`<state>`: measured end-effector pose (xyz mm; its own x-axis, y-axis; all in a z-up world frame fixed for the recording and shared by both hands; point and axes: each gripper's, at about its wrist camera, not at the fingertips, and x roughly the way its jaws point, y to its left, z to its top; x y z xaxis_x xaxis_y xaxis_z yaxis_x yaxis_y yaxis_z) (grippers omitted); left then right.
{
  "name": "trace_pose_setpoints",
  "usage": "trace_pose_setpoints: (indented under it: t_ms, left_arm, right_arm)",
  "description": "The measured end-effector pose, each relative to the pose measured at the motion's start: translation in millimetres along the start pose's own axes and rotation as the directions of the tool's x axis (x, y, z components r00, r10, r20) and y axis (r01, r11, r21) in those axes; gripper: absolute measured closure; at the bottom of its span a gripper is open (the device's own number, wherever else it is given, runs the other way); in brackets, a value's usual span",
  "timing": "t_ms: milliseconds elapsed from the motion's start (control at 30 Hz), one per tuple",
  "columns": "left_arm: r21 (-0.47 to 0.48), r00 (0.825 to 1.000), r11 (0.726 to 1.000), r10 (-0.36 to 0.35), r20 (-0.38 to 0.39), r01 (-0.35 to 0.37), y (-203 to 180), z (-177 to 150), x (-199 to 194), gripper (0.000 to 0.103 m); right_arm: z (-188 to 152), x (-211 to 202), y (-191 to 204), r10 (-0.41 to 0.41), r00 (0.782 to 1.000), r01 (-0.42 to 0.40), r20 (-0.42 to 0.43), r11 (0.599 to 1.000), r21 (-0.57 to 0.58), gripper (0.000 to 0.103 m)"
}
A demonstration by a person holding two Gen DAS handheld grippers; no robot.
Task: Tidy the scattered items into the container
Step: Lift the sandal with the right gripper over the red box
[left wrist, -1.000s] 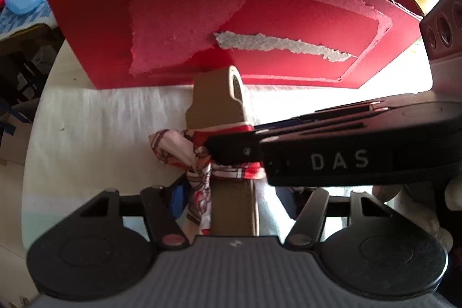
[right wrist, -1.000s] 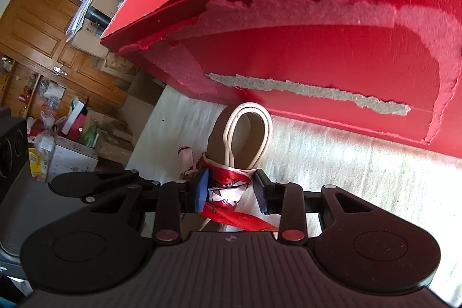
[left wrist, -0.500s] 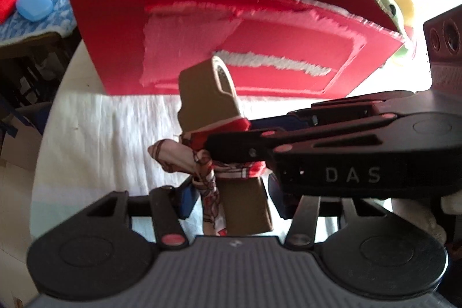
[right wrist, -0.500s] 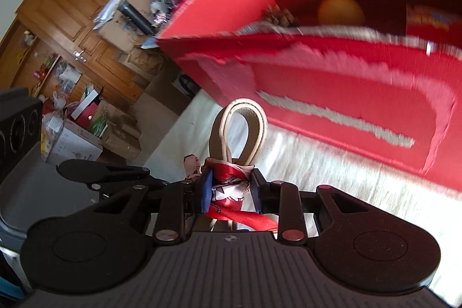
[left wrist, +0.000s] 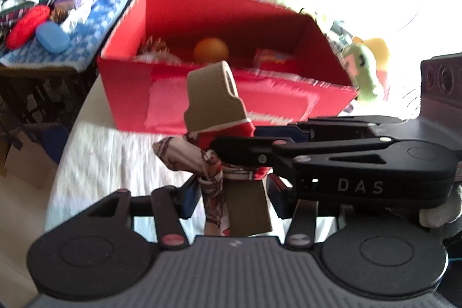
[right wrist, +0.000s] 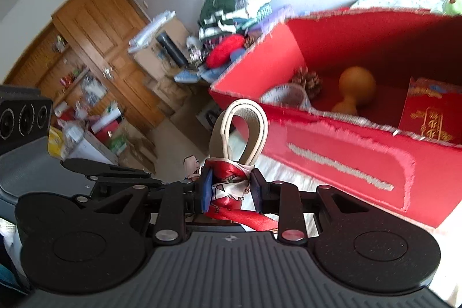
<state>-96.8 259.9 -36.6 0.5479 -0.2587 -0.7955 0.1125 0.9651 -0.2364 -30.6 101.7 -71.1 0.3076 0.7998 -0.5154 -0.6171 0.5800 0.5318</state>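
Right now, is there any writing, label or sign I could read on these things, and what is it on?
"DAS": white letters on the side of the black right claw, seen from the left wrist view.
Gold characters on the red paper envelope inside the red cardboard box: too blurred to read.
Tan folded leather strap with the red patterned scarf: no writing visible.

The right gripper (right wrist: 229, 189) clamps a red-and-white patterned scarf (right wrist: 231, 185) tied around a beige folded strap (right wrist: 245, 129), whose loop stands upright above the jaws. Behind it sits an open red cardboard box (right wrist: 346, 163) holding a pine cone (right wrist: 307, 82), an orange gourd (right wrist: 353, 88) and a red packet (right wrist: 430, 114).
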Motion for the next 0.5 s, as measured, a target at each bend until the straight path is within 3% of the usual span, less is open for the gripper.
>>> trace_pose_setpoints:
  t_ms: [200, 500]
  left_arm:
    - [0.051, 0.997, 0.998, -0.029, 0.069, 0.026, -17, 20, -16, 0.053]
    - [0.149, 0.989, 0.986, -0.093, 0.114, 0.075, -33, 61, -9, 0.053]
  right_arm:
    - [10, -22, -2, -0.002, 0.995, -0.002, 0.103, 0.999, 0.043, 0.073]
    - [28, -47, -13, -0.074, 0.971, 0.048, 0.228, 0.992, 0.117, 0.073]
